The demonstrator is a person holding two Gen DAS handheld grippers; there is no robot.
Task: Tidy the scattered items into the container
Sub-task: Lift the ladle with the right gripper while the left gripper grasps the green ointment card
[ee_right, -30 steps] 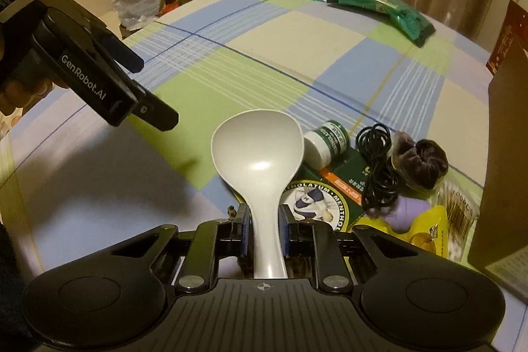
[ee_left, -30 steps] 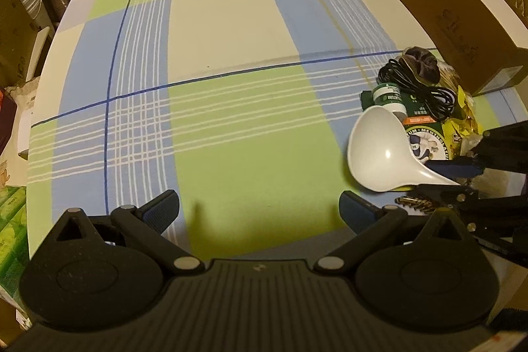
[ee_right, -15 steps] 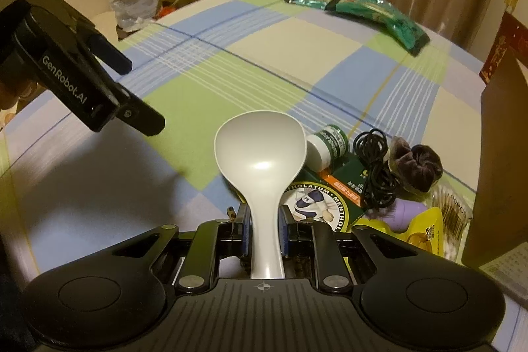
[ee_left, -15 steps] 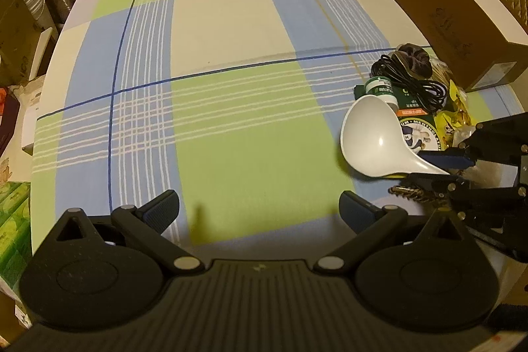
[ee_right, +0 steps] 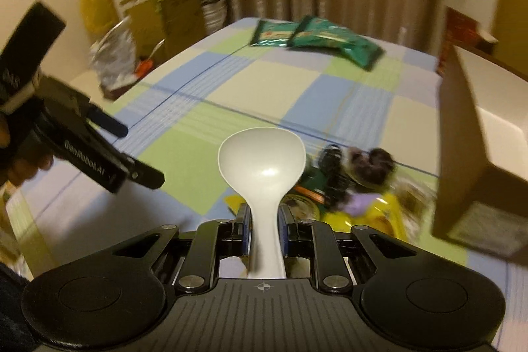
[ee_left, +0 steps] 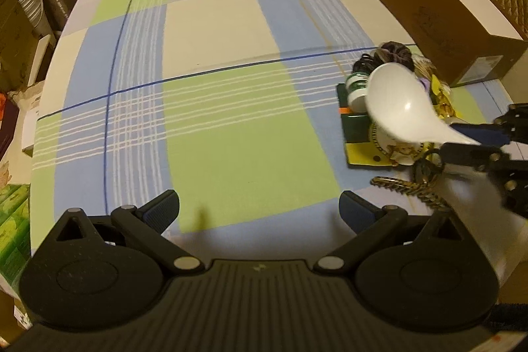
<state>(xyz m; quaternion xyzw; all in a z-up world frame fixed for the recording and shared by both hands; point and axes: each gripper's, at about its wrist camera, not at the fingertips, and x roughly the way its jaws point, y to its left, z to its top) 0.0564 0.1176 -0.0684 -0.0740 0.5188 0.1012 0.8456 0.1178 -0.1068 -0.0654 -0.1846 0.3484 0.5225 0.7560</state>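
White plastic spoon (ee_right: 262,160) clamped by its handle in my right tool (ee_right: 264,228), bowl forward, lifted above the clutter pile (ee_left: 396,127) to clear the brown box (ee_right: 475,134) wall (destination, I judge). Left tool (ee_left: 259,210) hovers spread, empty.

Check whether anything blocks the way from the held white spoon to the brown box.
Nothing visible does. The right gripper is shut on the white spoon, raised above the pile of small items. The brown box stands just beyond, its open top unobstructed.
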